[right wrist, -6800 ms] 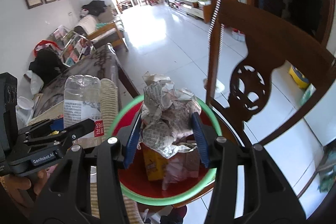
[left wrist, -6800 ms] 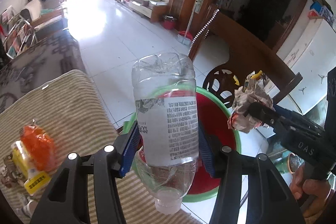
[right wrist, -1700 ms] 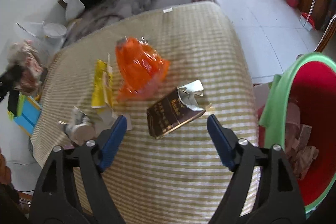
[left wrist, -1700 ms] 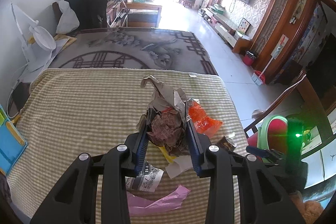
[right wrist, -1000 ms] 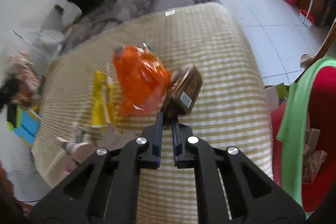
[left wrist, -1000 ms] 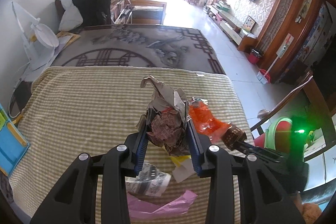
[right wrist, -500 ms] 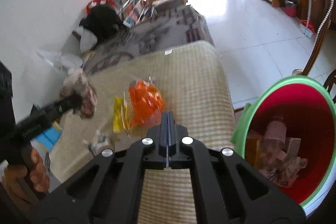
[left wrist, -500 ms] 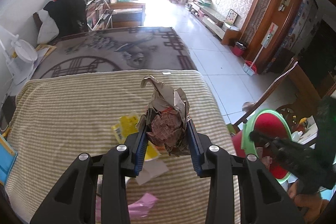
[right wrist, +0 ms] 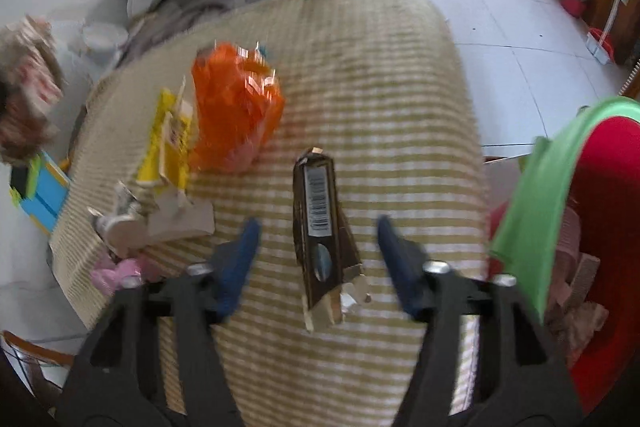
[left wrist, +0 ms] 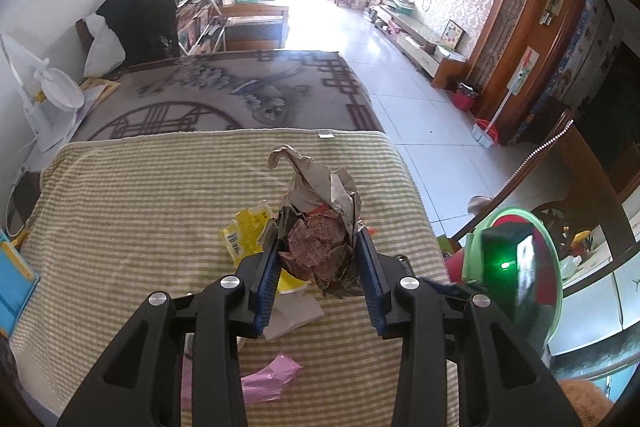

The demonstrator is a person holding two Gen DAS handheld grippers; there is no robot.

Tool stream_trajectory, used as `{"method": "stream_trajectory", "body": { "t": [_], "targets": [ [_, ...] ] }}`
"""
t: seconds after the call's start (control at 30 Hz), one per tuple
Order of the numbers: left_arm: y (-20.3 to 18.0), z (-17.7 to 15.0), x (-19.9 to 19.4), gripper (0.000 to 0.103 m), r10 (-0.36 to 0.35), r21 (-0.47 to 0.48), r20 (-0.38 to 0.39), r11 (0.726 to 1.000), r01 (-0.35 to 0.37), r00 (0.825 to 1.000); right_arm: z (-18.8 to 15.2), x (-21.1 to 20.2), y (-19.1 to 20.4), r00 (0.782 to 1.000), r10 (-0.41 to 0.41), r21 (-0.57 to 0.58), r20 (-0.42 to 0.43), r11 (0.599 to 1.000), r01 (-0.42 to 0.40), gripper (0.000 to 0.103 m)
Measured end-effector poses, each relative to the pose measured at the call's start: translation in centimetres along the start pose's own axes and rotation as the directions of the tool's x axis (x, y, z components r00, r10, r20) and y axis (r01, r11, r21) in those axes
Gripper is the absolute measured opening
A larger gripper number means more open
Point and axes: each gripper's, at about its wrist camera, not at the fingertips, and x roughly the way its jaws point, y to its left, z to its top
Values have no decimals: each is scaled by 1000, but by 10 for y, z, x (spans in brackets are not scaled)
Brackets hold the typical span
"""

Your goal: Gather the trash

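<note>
**Mia:** What is the left gripper point(left wrist: 318, 247) holding?

**Tom:** A crumpled paper ball point(left wrist: 320, 223). The two blue pads squeeze it from both sides. It hangs up in the air above the striped cloth point(left wrist: 140, 207).

**Mia:** And the right gripper point(right wrist: 318, 227)?

**Tom:** Its jaws stand wide apart. A brown box point(right wrist: 318, 187) lies flat on the cloth, right between the two fingers. The pads do not touch it. There is a gap on each side.

**Mia:** Does the box look whole?

**Tom:** No, the end near the gripper is torn open. On top you can see a white label with black stripes.

**Mia:** Where is the bin point(right wrist: 532, 195)?

**Tom:** It is off the right edge of the cloth. It has a green rim and is red inside. Some pinkish-brown scraps lie in it.

**Mia:** What else is on the cloth?

**Tom:** An orange bag point(right wrist: 236, 115) lies to the left of the box, further back. A yellow wrapper point(right wrist: 168, 139) lies just beside the bag, touching it. A piece of white paper point(right wrist: 184, 223) lies in front of the wrapper. A pink wrapper point(left wrist: 268, 383) lies near the front edge. The right view is a bit blurry, so I cannot tell what the small things at the left edge are.
</note>
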Motion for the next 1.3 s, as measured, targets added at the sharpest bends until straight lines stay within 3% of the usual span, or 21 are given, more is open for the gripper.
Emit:
{"method": "stream_trajectory", "body": {
  "t": [0.13,0.27,0.5,0.73,1.03,1.13,1.17,1.2,1.27,1.3],
  "targets": [
    [5,1,-1,35,8,-11,1,1000,-8,1000,0,-35,3,995,46,13,90,999,-47,19],
    [0,3,0,35,-6,2,3,1000,6,1000,2,-93,-1,972,73,18,222,997,-79,19],
    [-48,6,8,35,-95,87,-13,992,96,995,-14,-172,-45,926,-46,104,374,995,7,19],
    [-126,1,21,35,-214,209,-67,952,224,974,-47,-203,-107,908,-178,254,380,964,83,19],
    [-212,-11,41,35,-311,320,-152,882,344,938,-80,-217,-151,900,-245,353,360,929,112,19],
    [-221,-12,45,53,-309,326,-163,879,347,937,-80,-216,-159,901,-255,364,351,924,120,20],
    [-222,-12,45,55,-308,319,-160,883,344,938,-79,-216,-160,898,-267,372,349,919,128,32],
    [-220,-12,46,55,-308,311,-159,886,344,938,-80,-218,-160,893,-275,379,357,916,131,53],
    [-209,-12,44,57,-291,308,-150,895,324,945,-79,-221,-159,877,-289,387,385,913,131,67],
    [-202,-11,43,57,-274,303,-140,903,305,951,-77,-220,-158,877,-286,381,385,915,131,68]
  ]
}}
